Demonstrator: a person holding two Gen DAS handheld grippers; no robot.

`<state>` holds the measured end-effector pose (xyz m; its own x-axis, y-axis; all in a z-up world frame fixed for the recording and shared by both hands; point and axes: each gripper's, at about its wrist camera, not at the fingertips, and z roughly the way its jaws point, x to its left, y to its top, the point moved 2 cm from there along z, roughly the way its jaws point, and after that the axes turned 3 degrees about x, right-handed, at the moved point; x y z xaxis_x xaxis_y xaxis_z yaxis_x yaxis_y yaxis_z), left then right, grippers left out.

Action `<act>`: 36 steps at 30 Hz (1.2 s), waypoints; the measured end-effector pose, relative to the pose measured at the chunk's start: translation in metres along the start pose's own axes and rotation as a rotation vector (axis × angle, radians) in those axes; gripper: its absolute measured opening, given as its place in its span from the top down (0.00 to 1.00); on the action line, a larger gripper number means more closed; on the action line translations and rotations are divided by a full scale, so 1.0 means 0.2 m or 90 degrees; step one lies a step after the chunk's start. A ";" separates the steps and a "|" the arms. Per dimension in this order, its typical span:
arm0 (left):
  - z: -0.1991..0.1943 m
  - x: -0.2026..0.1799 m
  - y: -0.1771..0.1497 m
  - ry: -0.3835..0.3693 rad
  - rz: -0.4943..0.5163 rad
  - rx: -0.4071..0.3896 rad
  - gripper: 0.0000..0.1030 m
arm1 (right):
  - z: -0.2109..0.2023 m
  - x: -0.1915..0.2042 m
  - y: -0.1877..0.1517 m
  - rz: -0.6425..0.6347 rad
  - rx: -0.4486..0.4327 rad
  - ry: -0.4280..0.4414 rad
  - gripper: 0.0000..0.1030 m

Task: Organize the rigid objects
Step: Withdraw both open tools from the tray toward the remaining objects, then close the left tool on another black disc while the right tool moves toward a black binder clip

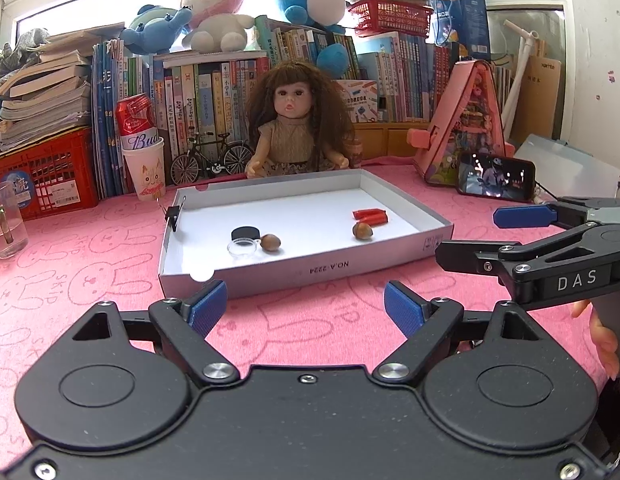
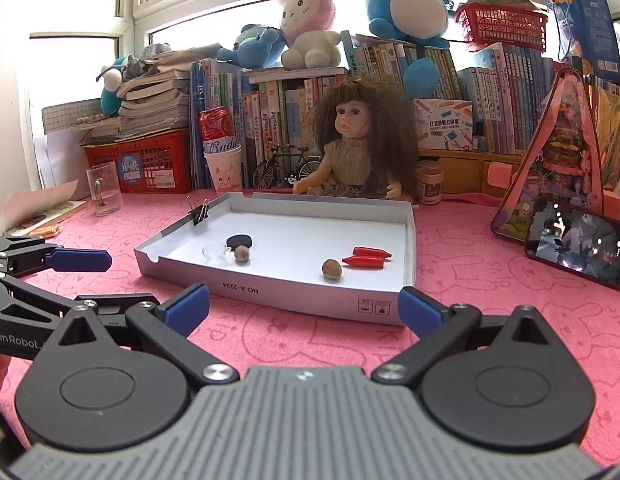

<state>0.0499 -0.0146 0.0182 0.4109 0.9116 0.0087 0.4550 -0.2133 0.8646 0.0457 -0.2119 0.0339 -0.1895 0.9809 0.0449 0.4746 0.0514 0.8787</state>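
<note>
1. Shallow box lid (image 1: 390, 268) on pink cloth (image 1: 89, 280); inside: two nuts (image 1: 270, 242), red pieces (image 1: 370, 216), black cap (image 1: 244, 233), clear dish (image 1: 241, 248).
2. Binder clip (image 1: 173, 214) on the lid's left wall.
3. Left gripper (image 1: 305, 308) and right gripper (image 2: 303, 306): spread wide, empty, short of the lid.

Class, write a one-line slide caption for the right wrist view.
Open right tongs face a shallow white box holding two nuts, red pieces and a black lid.
</note>
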 end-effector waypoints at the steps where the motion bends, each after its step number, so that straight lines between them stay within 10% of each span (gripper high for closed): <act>1: 0.00 0.00 -0.01 0.000 0.001 0.001 0.18 | -0.01 0.01 -0.01 -0.002 0.000 0.000 0.00; 36: -0.17 0.01 -0.24 -0.001 0.009 0.034 0.32 | -0.18 0.02 -0.24 -0.008 0.011 -0.010 0.00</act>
<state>0.0017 0.0105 -0.0063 0.4190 0.9078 0.0198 0.4907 -0.2447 0.8362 -0.0088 -0.2175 0.0081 -0.1818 0.9830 0.0260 0.4865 0.0670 0.8711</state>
